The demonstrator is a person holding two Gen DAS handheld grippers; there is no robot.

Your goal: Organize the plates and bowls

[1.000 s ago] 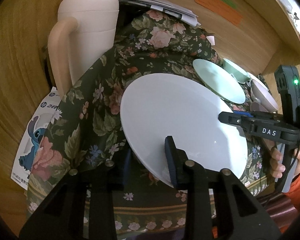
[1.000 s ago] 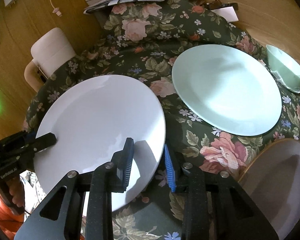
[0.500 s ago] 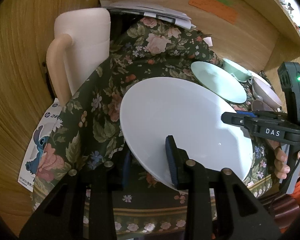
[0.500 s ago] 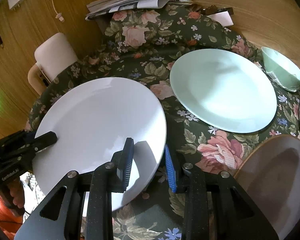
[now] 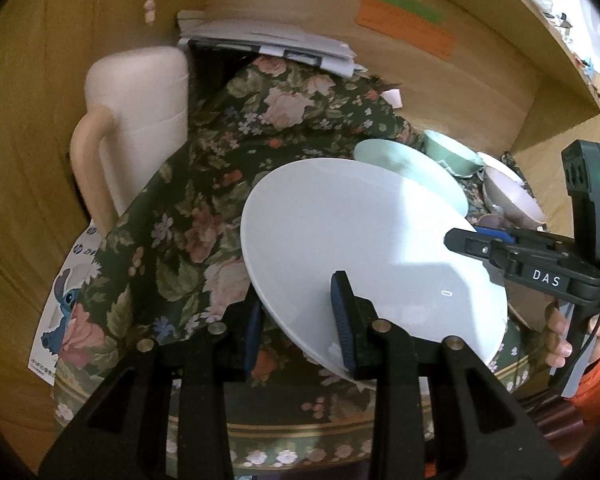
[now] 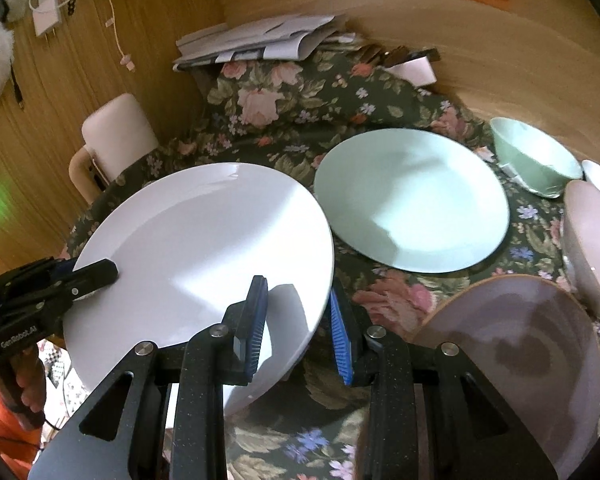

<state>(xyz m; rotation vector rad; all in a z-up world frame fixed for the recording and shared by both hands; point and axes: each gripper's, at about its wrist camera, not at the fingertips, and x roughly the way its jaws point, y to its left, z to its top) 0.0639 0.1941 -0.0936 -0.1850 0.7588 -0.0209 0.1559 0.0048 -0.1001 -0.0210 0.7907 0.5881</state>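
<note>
Two grippers on one round white ceramic plate (image 6: 204, 248), held tilted above the floral tablecloth (image 6: 300, 128). Left gripper (image 5: 296, 316) and right gripper (image 6: 296, 324) each straddle opposite rim edges, jaws partly closed on it. Pale green round plate (image 6: 412, 204) lies flat just beside; green bowl (image 6: 532, 156) and pink bowl (image 6: 592, 248) further right.

Surface (image 6: 300, 120) draped in a dark floral cloth (image 6: 384, 300), with a pale green plate (image 6: 412, 200) lying flat on it ahead and to the right of the right tongs (image 6: 300, 320). Farther right, a green bowl (image 6: 536, 156) and a pinkish bowl (image 6: 596, 244), plus a pinkish plate (image 6: 512, 352) close on the right side of those tongs. At the far edge, well beyond, a stack of papers (image 6: 260, 40) atop the cloth.
</note>
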